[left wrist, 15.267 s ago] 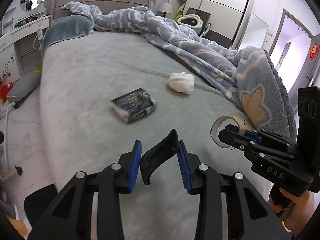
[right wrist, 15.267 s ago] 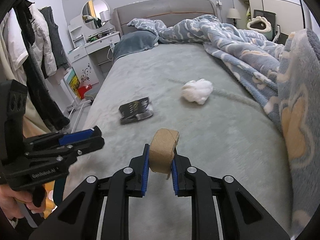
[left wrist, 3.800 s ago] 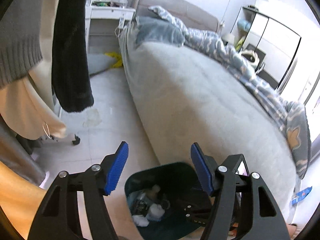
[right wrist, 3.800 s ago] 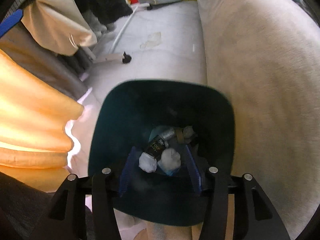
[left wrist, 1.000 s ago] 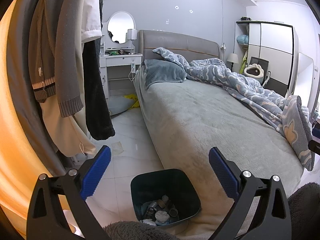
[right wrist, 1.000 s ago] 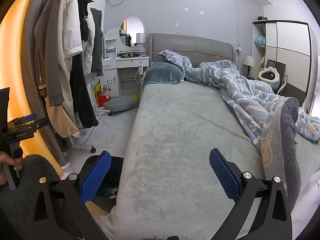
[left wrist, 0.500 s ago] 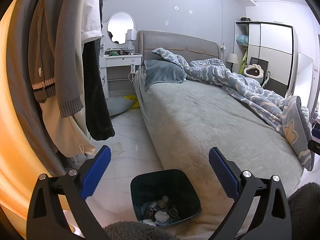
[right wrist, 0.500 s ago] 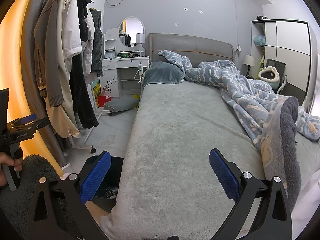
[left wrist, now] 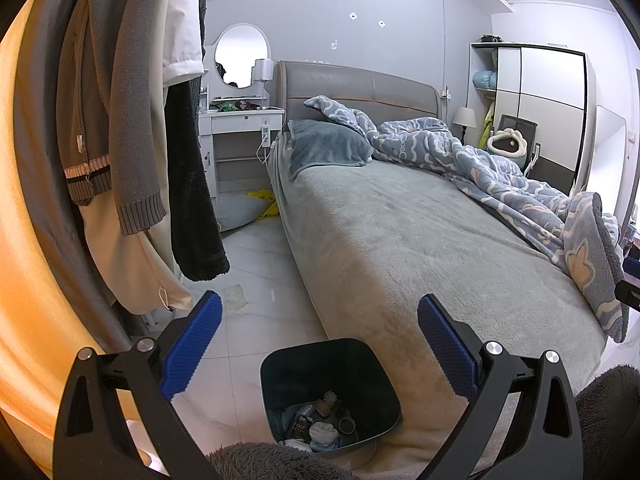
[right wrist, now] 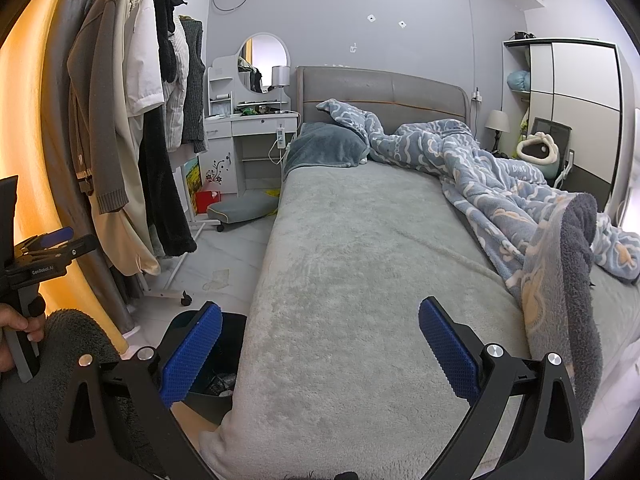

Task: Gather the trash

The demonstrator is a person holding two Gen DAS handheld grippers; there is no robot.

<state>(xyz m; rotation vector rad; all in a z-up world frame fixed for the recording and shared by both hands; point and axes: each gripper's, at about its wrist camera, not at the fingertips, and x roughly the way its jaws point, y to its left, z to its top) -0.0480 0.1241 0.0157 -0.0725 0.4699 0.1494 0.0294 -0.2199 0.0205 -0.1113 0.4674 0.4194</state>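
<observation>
A dark teal trash bin (left wrist: 384, 384) stands on the floor at the foot corner of the bed. Inside it lie several pieces of trash (left wrist: 320, 424): white tissue wads, a dark packet, a tape ring. My left gripper (left wrist: 318, 344) is wide open and empty, held above and behind the bin. My right gripper (right wrist: 318, 344) is wide open and empty, over the foot of the bed; the bin (right wrist: 230, 360) shows partly behind its left finger. The left gripper also shows in the right wrist view (right wrist: 52, 242).
The grey bed (left wrist: 420, 232) has a blue patterned blanket (left wrist: 520, 192) bunched along its right side. Hanging clothes on a rack (left wrist: 132, 120) fill the left. A white dresser (right wrist: 248, 136) and a floor cushion (right wrist: 240, 206) stand beyond. A wardrobe (left wrist: 540, 108) is at far right.
Over the last second almost nothing has moved. Since 15 s ago the items have left the bed and lie in the bin, and both grippers have opened and drawn back.
</observation>
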